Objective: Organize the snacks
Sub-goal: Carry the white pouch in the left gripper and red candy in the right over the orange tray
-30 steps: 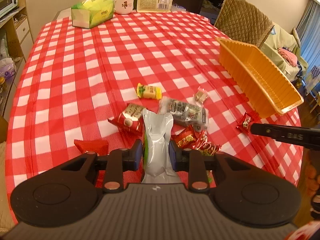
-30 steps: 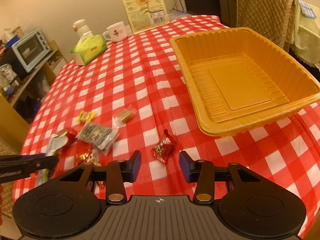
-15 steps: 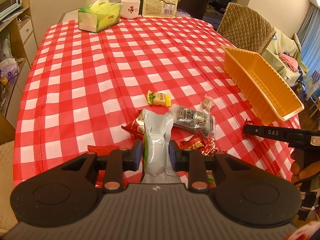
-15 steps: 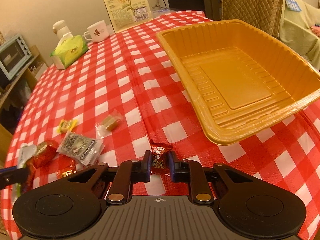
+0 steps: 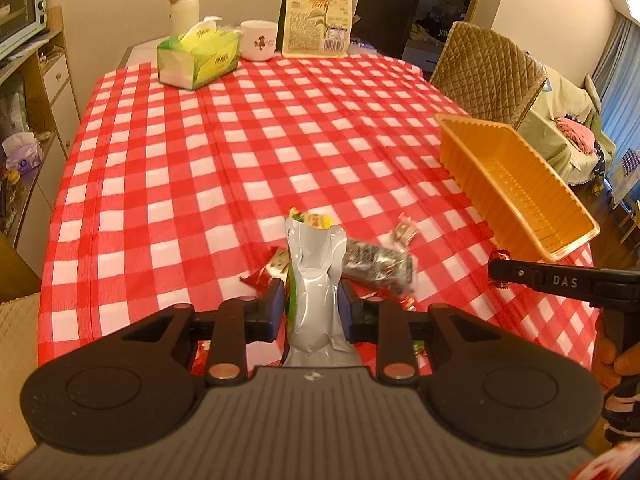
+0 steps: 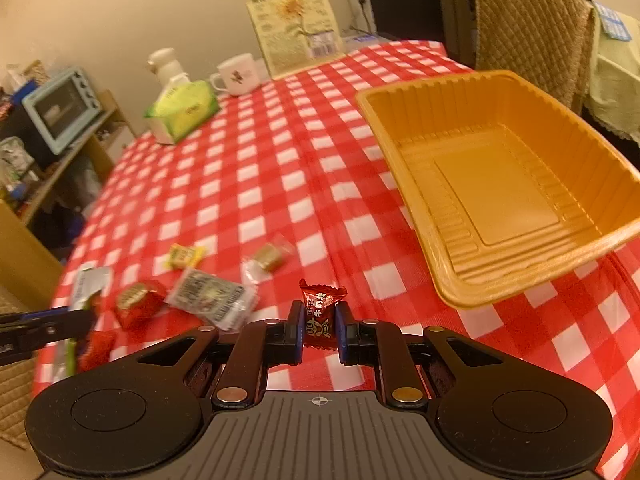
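Note:
My left gripper (image 5: 312, 306) is shut on a silver snack pouch (image 5: 316, 280), held upright above the table. My right gripper (image 6: 318, 326) is shut on a small red wrapped candy (image 6: 319, 312), lifted a little off the cloth. The orange plastic tray (image 6: 492, 184) stands empty to the right of that candy, and shows as the same tray (image 5: 516, 184) in the left wrist view. Several loose snacks lie between the grippers: a dark grey packet (image 6: 212, 296), a red packet (image 6: 138, 302), a yellow candy (image 6: 184, 255) and a clear-wrapped sweet (image 6: 268, 258).
At the table's far end stand a green tissue box (image 5: 198, 60), a white mug (image 5: 259, 40), a white flask (image 5: 183, 8) and a sunflower-seed bag (image 5: 318, 8). A quilted chair (image 5: 488, 76) is behind the tray. A shelf with a toaster oven (image 6: 60, 108) lines the left.
My right gripper closed on the red candy and raised it off the tablecloth. The left gripper kept its hold on the silver pouch and tilted up a little.

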### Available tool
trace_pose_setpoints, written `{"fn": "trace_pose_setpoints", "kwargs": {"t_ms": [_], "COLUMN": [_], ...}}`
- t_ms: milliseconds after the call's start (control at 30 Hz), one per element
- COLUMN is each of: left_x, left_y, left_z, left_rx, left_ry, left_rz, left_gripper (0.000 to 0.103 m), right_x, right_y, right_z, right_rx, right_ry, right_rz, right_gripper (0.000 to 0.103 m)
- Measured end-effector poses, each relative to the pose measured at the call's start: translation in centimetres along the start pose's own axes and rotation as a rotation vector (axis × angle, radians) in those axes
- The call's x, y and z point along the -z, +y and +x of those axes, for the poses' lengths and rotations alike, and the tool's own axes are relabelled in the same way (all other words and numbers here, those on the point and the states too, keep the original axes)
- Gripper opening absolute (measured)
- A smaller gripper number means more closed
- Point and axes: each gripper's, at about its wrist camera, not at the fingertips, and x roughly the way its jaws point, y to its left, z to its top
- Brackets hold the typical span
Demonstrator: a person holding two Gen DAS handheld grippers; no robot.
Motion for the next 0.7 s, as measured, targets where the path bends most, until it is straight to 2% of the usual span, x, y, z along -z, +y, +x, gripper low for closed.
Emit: {"fn": "trace_pose_setpoints", "kwargs": {"t_ms": [300,500,700], "left_x": [-0.6,-1.2,-2.2], "left_y": [-4.7,-9.7,-15.9], "left_z": [-1.8,-1.7,-0.2], "left_rx": [-0.017,-0.017,0.012], "left_ry": [-0.044,-0.057,-0.066], "left_rz": [-0.016,-0.013,-0.004], "left_gripper": [0.026,0.026,0.026], "right_x": [-1.7,-3.4,-4.8], "right_y": [-1.5,-5.2,-10.5], "right_z": [-3.2,-5.2,-7.3], "right_rx": [-0.108,-0.128,-0.116], "right_ry": [0.008,-0.008,-0.027], "right_rz": [-0.065,-0.083,-0.069], "right_gripper": [0.016,0.016,0.016]}}
